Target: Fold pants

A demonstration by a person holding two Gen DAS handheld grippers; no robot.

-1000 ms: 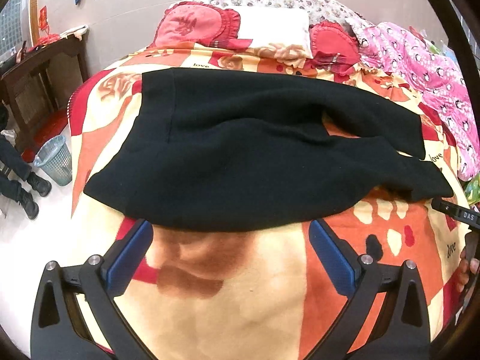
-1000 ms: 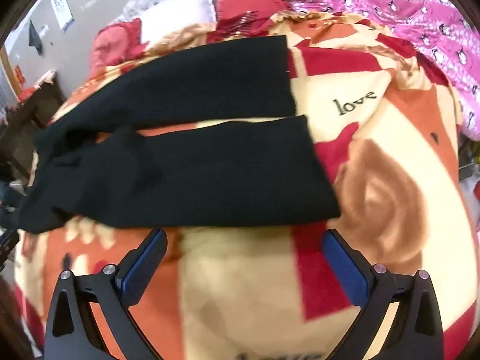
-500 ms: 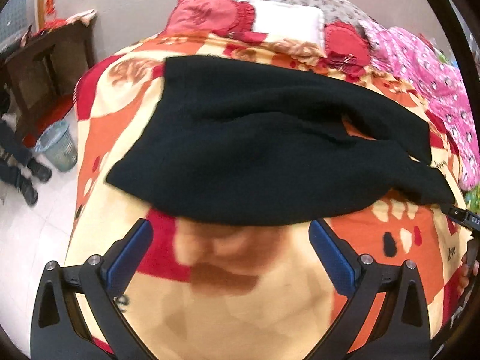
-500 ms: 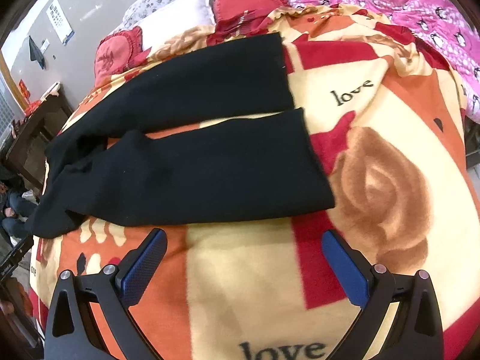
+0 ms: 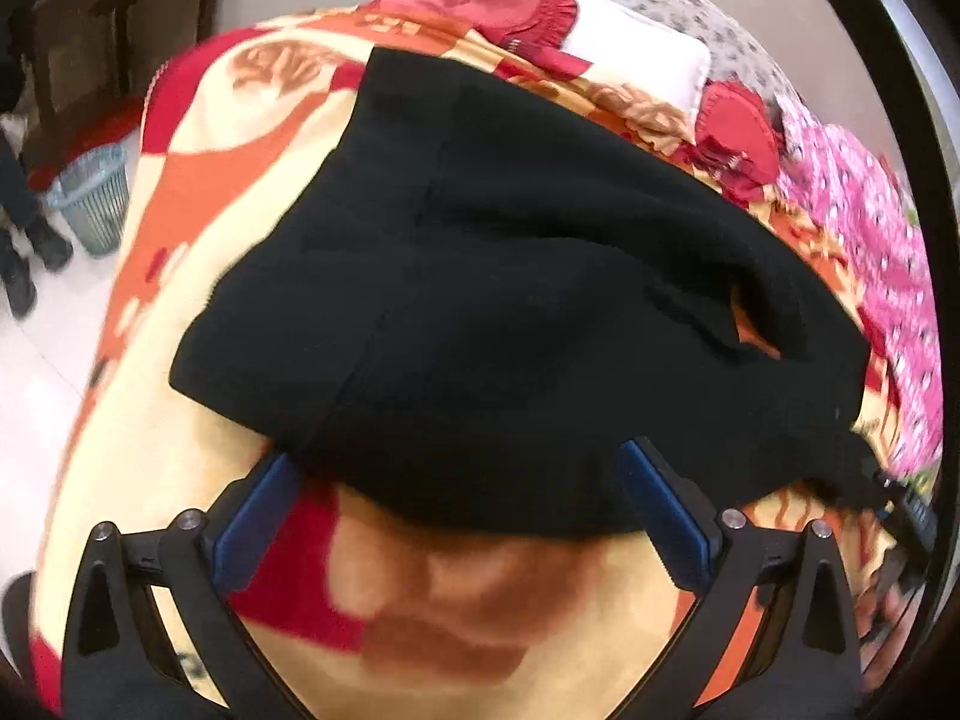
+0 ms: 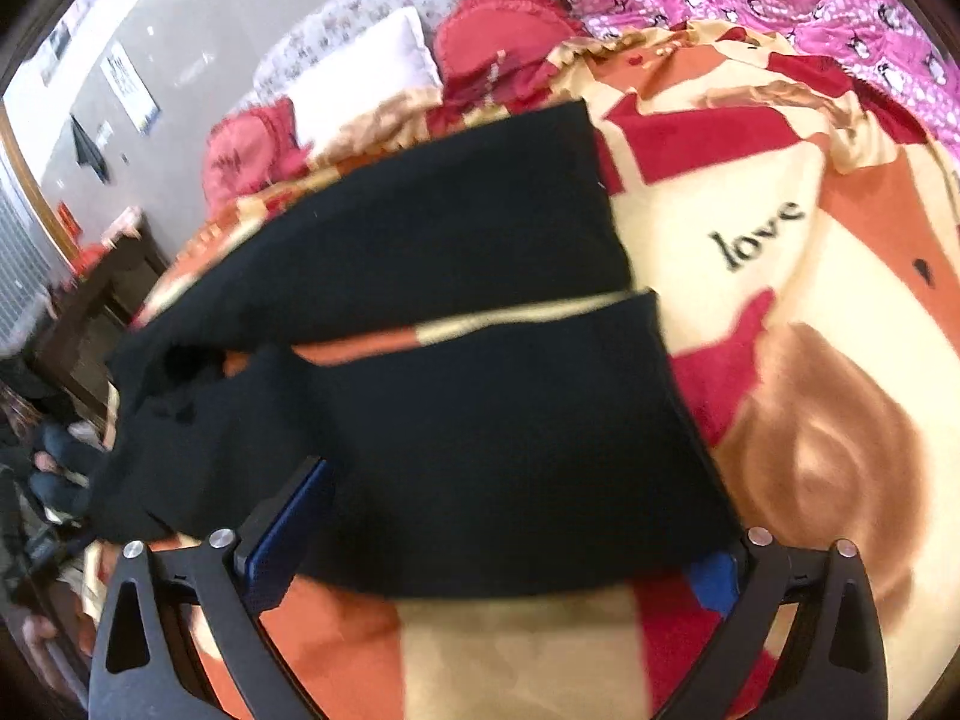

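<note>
**A:** What are you dealing with here?

**B:** Your soft black knit pants (image 5: 510, 312) lie spread flat on the bed, over the fleece blanket printed in orange, red and cream (image 5: 456, 606). Waist end sits toward your left, and the two legs (image 6: 480, 324) run off to your right with a strip of blanket showing between them.

**A:** How will they handle?

**B:** I'd judge them light and limp, with no stiffness. They'll sag wherever you don't support them, and the fleece under them will likely drag a bit. Pinch the near edge, catching both layers: at the waist side with your left, at the cuff of the near leg (image 6: 690, 480) with your right.

**A:** And the grippers?

**B:** Your left gripper (image 5: 462, 510) is spread wide, its blue pads straddling the near hem, holding nothing. Your right gripper (image 6: 498, 546) is spread wide too; the near leg's edge lies between its pads, and the fabric partly covers the right-hand pad. Whether either touches the cloth I can't tell.
</note>
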